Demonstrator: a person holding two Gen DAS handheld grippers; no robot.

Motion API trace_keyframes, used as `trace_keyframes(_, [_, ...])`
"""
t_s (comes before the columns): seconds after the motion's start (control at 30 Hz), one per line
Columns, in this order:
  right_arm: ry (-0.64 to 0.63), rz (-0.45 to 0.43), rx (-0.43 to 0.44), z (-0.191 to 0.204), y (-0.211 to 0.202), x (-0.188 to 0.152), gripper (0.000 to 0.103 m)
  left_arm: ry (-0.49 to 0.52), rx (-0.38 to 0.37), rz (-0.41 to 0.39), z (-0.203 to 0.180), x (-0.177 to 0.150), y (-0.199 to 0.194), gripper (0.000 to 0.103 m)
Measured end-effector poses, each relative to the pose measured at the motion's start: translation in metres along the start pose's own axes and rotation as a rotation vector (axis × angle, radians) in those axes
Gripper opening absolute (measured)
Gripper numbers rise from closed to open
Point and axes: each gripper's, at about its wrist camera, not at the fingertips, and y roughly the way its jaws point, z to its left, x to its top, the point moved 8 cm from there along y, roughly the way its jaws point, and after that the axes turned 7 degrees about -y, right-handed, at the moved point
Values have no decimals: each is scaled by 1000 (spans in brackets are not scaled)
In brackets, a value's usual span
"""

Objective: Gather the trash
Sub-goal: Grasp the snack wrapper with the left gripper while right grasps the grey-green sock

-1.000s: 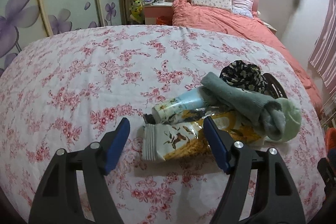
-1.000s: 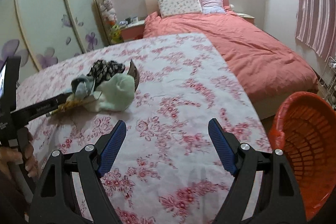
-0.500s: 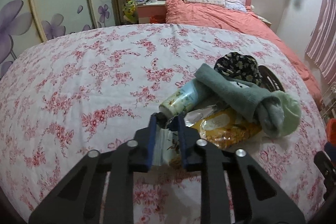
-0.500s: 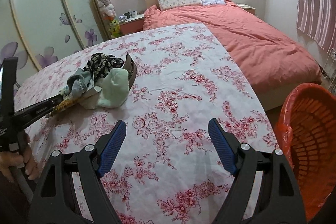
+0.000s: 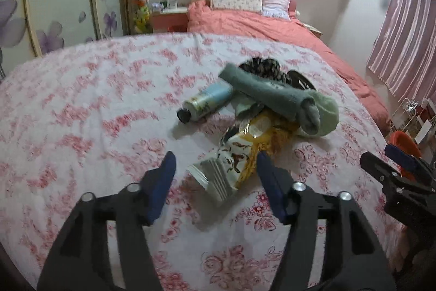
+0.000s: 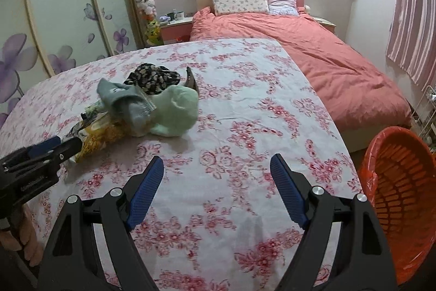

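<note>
1. Right now your left gripper (image 5: pixel 215 173) has its jaws opening, and the snack wrapper (image 5: pixel 239 157) lies between the fingers with neither pad pressing on it; close without lining up and you only nudge it across the floral sheet (image 5: pixel 81 113).
2. Your right gripper (image 6: pixel 216 184) is spread wide over bare sheet with nothing between its fingers, so it cannot steady the wrapper if it slides.
3. The wrapper's far end seems tucked under the grey-green sock (image 5: pixel 275 97), though the blur makes that hard to confirm; a pull could drag the sock and the pale green cloth (image 5: pixel 325 111) along.
4. The bottle (image 5: pixel 207 105) lies on its side just beside the pile, and a tug there could set it rolling.
5. The orange basket (image 6: pixel 395 182) stands off the sheet's right edge, well apart from the pile; a loose pinch on crinkly foil could drop the wrapper on the way.
</note>
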Motion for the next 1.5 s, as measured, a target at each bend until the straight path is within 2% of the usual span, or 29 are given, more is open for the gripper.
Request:
trace_keyframes(0.07, [-2,-1,-2,1,-1,0,80,11,1,3,-3,4,2,64])
trace_keyframes(0.13, [0,-2,-5,0,-1,0,80,29,2,13,-10,8,8,71])
trace_keyframes(0.37, [7,6,-19,-6,-1,-2,80,98,39,70,-22,11,44,70])
trace_keyframes(0.5, [22,14,-25,-10,-1,-5,80,117,17,65,-28,11,44,48])
trace_keyframes(0.53, [26,16,-25,-10,0,-5,80,116,10,60,-29,11,42,32])
trace_keyframes(0.6, [30,18,-23,-9,0,-5,80,102,-1,57,-25,12,38,16])
trace_keyframes(0.67, [25,16,-23,-7,-1,-4,80,85,-12,57,-20,10,34,11])
trace_keyframes(1.0, [-8,6,10,20,-1,4,80,14,-30,46,23,-13,-6,10])
trace_keyframes(1.2, [-26,-9,159,63,3,15,79,-44,-9,52,49,-27,-19,10])
trace_keyframes(1.37, [-58,-22,271,103,8,30,73,-26,-11,54,49,-27,-21,10])
trace_keyframes(1.5, [-77,-3,327,124,19,34,68,-12,-11,52,48,-28,-21,10])
